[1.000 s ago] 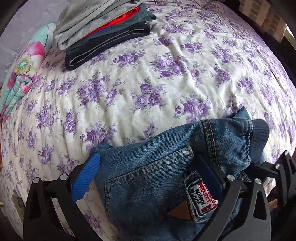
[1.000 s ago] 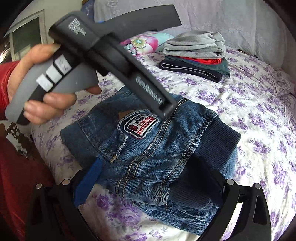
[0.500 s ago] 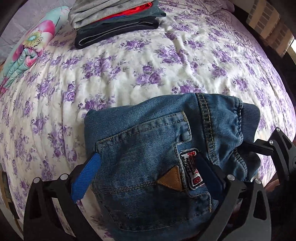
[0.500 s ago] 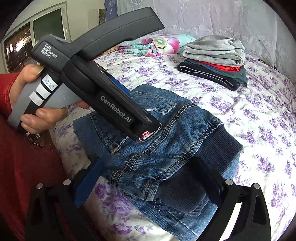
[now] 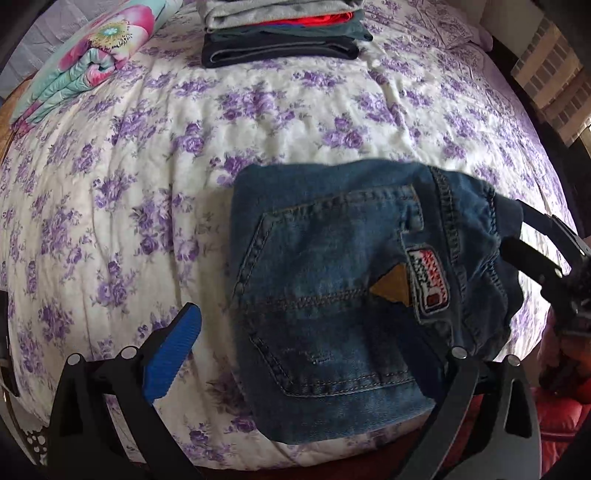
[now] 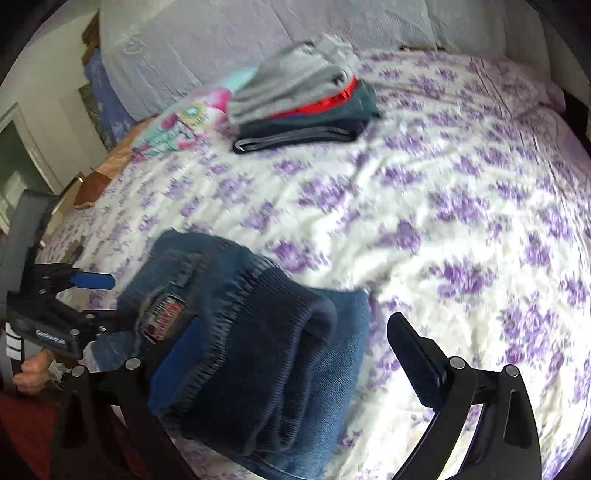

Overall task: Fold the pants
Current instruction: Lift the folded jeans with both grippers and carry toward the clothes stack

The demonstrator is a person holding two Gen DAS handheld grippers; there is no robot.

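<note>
The folded blue jeans (image 5: 332,288) lie flat near the bed's front edge, back pocket and logo patch facing up. My left gripper (image 5: 295,325) is open and wide. Its blue left pad (image 5: 173,354) is over bare bedspread, and its right finger (image 5: 424,362) overlaps the jeans. In the right wrist view the jeans (image 6: 258,362) show their ribbed dark waistband. My right gripper (image 6: 295,325) is also open: its left pad (image 6: 177,354) is against the jeans, its right finger (image 6: 413,354) stands free over the bedspread. A hand holds the left tool (image 6: 55,321) at the jeans' far side.
A stack of folded clothes (image 5: 280,29), grey on top, sits at the back of the floral bedspread (image 5: 147,166). A flowered pillow (image 5: 81,70) lies to its left. The bed's edge runs just below the jeans, with red fabric (image 5: 554,417) at the lower right.
The jeans have settled flat on the bed. The left gripper has drawn back so more bedspread shows. The right gripper has swung right, out from behind the left tool; its view is blurred.
</note>
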